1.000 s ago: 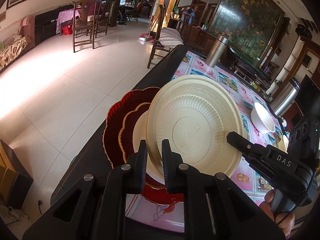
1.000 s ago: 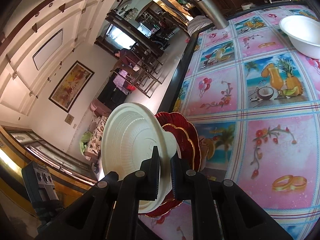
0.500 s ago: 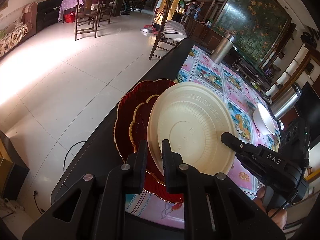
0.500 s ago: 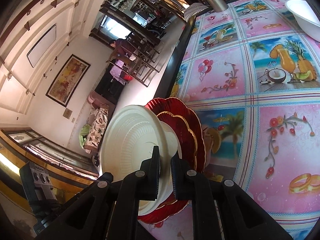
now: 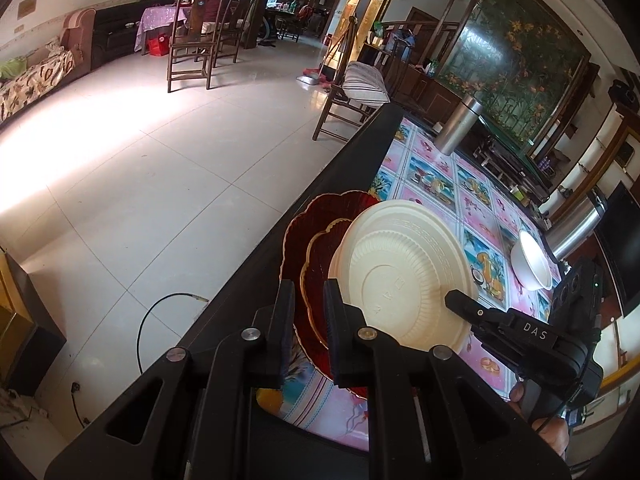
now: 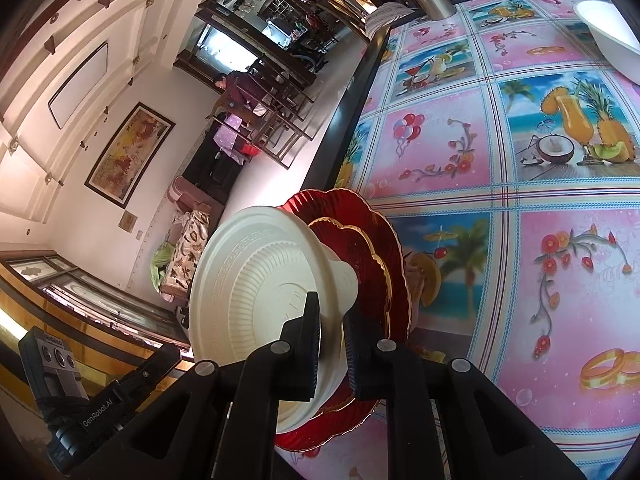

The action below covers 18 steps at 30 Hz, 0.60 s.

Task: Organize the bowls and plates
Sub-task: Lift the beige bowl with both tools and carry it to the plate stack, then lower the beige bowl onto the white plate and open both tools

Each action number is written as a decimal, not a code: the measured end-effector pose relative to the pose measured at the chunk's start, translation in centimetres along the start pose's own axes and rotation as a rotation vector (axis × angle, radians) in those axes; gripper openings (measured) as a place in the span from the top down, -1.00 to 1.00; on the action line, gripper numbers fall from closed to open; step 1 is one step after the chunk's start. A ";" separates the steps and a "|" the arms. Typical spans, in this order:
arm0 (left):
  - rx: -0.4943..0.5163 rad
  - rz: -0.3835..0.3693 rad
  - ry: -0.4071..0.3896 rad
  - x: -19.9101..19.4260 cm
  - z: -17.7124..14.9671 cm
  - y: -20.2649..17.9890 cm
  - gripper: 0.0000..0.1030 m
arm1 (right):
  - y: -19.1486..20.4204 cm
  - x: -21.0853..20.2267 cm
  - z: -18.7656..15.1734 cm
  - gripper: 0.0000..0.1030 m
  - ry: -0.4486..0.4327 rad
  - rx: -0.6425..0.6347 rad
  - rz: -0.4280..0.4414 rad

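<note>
At lower centre of both views, the stacked red plates (image 5: 316,224) and cream plate (image 5: 404,276) tilt over the table edge (image 5: 320,184). A white bowl (image 5: 530,260) sits at right. The left gripper (image 5: 306,308) pinches the red rim; the right gripper (image 6: 330,320) apparently pinches the ribbed cream rim.

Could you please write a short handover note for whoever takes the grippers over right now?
Left gripper: shut on the red plates.
Right gripper: shut on the cream plate.
The stack is held tilted on edge over the near table edge: big red plate, small red plate, cream dishes nested on them.
Done: plates gathered.
Left: set the stack down; white bowl sits apart, far right.
</note>
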State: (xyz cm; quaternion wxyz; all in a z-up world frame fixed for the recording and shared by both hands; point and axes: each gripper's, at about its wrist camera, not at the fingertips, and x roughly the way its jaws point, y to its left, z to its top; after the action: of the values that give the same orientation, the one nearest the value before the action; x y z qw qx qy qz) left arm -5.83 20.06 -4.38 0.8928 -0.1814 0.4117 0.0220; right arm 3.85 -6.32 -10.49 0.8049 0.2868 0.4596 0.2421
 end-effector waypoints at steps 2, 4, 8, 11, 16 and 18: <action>0.001 0.000 0.001 0.0 0.0 0.0 0.76 | 0.0 0.0 0.0 0.74 0.025 0.028 0.018; 0.006 -0.002 0.002 0.0 -0.1 0.1 0.76 | 0.0 0.0 0.0 0.74 0.047 0.055 0.035; 0.011 -0.006 0.001 -0.3 -0.2 -0.3 0.76 | -0.7 0.2 0.1 0.76 0.103 0.150 0.066; 0.013 -0.009 -0.005 -0.6 -0.1 -0.5 0.76 | -0.6 -0.2 0.4 0.76 0.110 0.176 0.062; 0.013 -0.014 -0.011 -0.8 0.0 -0.9 0.76 | 0.8 -0.6 1.5 0.67 0.126 0.136 -0.003; 0.009 -0.016 -0.013 -1.0 0.1 -1.0 0.76 | 1.3 -0.4 1.8 0.58 0.150 0.120 -0.008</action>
State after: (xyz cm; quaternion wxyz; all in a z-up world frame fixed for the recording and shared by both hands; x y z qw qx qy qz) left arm -6.23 19.29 -3.34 0.8963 -0.1805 0.4047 0.0141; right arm 5.11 -6.10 -8.59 0.7505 0.3135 0.5336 0.2318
